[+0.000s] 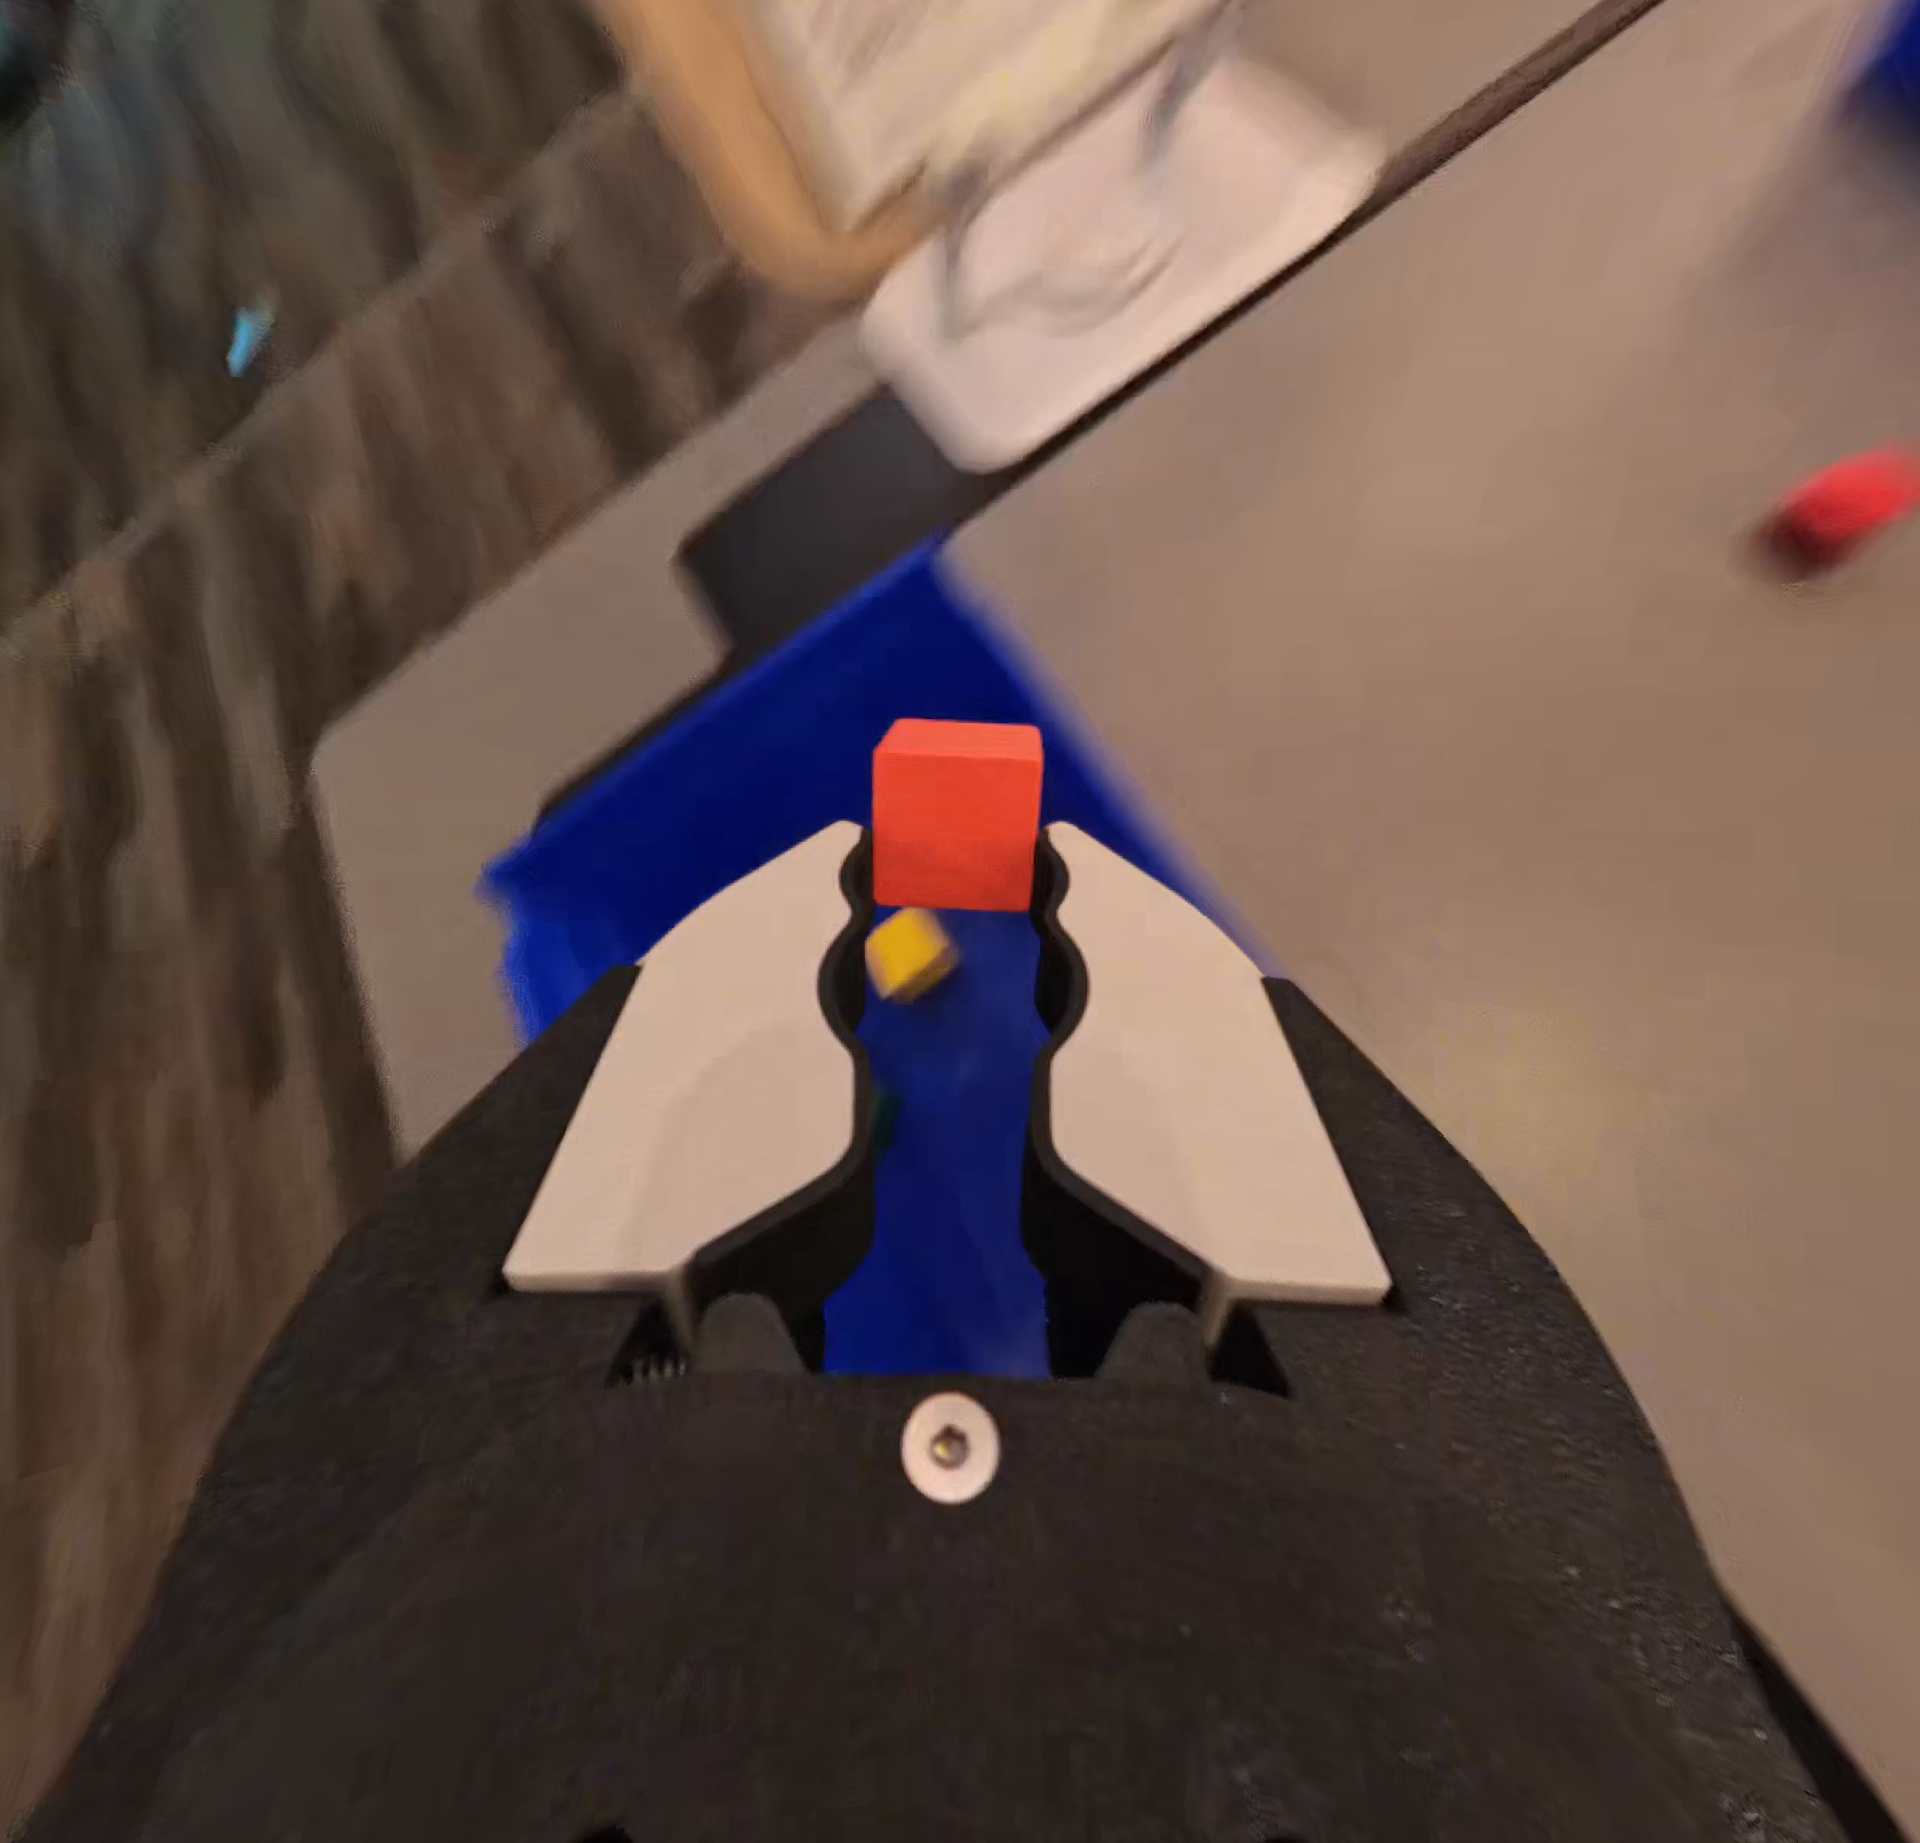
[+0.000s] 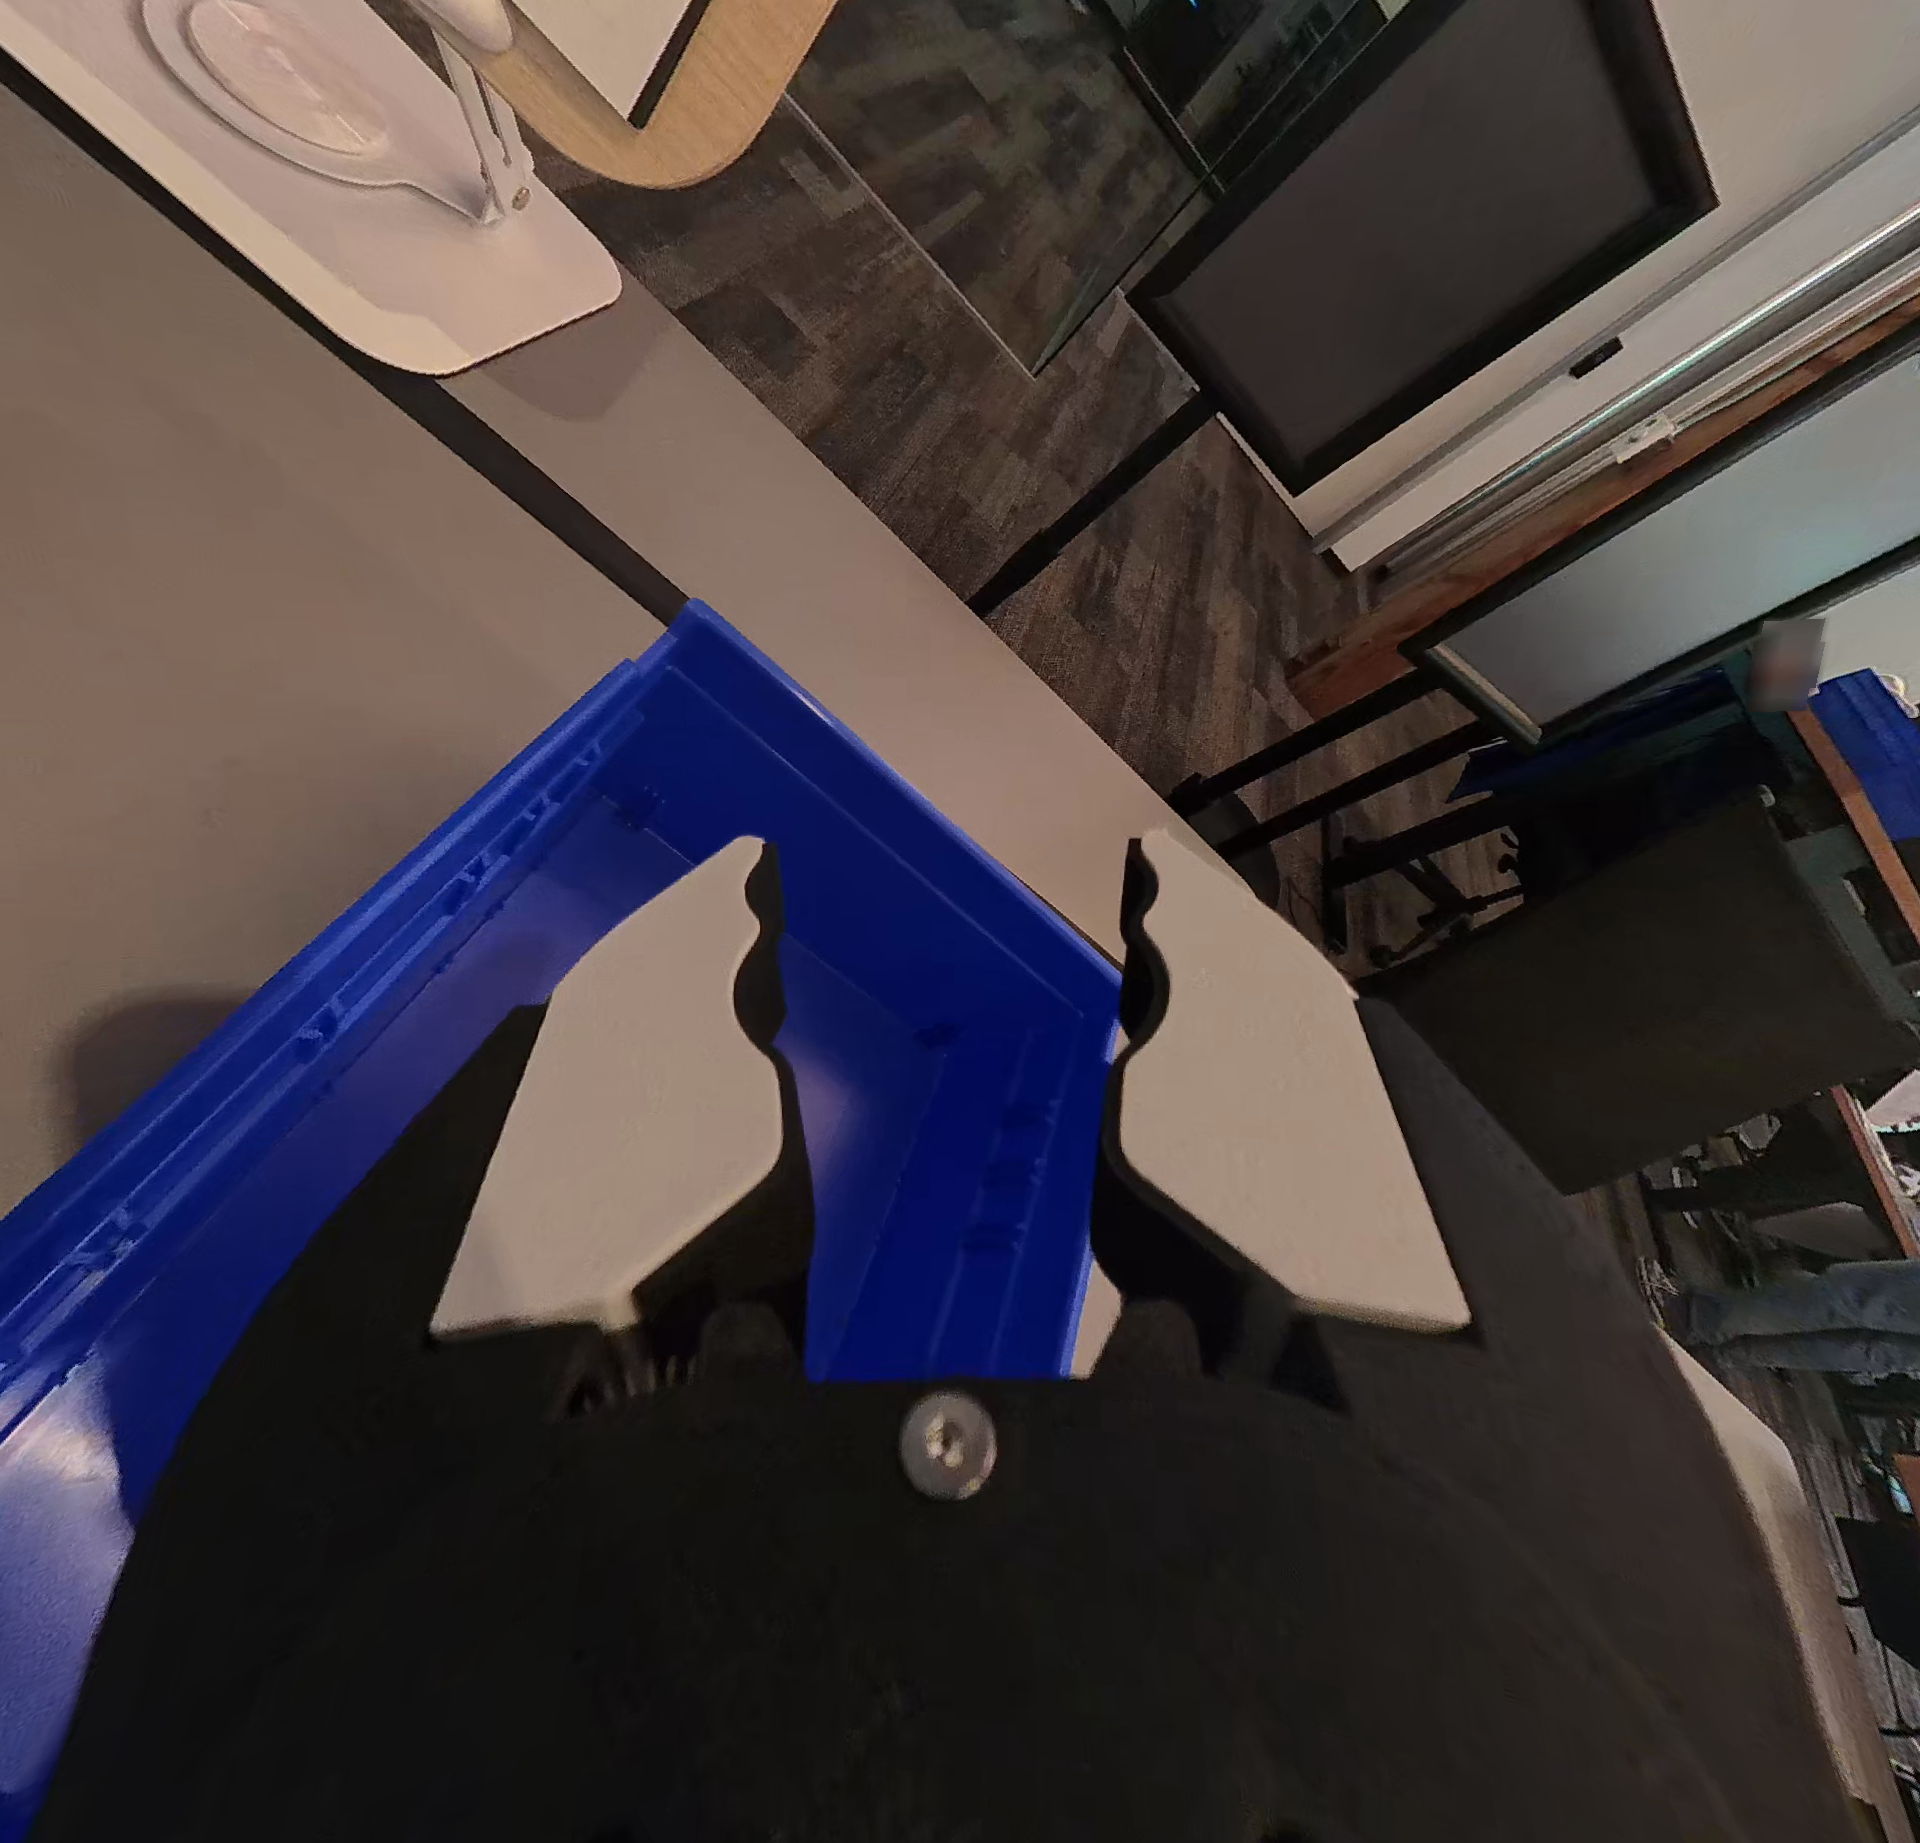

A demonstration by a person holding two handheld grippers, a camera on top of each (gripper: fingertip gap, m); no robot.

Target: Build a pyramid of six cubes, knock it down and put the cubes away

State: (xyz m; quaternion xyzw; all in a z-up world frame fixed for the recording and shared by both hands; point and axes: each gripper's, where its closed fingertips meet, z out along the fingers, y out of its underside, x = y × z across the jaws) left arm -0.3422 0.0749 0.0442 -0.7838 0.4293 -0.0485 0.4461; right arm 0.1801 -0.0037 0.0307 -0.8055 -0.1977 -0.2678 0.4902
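My left gripper [image 1: 954, 843] is shut on an orange-red cube [image 1: 956, 817] held at its fingertips above a blue bin [image 1: 727, 785]. A yellow cube [image 1: 910, 954] lies in the bin just below the held cube. A red cube [image 1: 1844, 515], blurred, lies on the grey table at the right. My right gripper [image 2: 948, 858] is open and empty, over the far corner of the blue bin [image 2: 883, 817]. The part of the bin interior that shows in the right wrist view holds no cubes.
The grey table [image 1: 1455, 754] ends at a dark edge strip beyond the bin. A white monitor-stand base [image 2: 343, 214] sits at that edge. Carpet floor [image 2: 935, 266], a dark screen [image 2: 1434, 235] and desks lie beyond. My right fingertips sit around 55 cm from my left ones.
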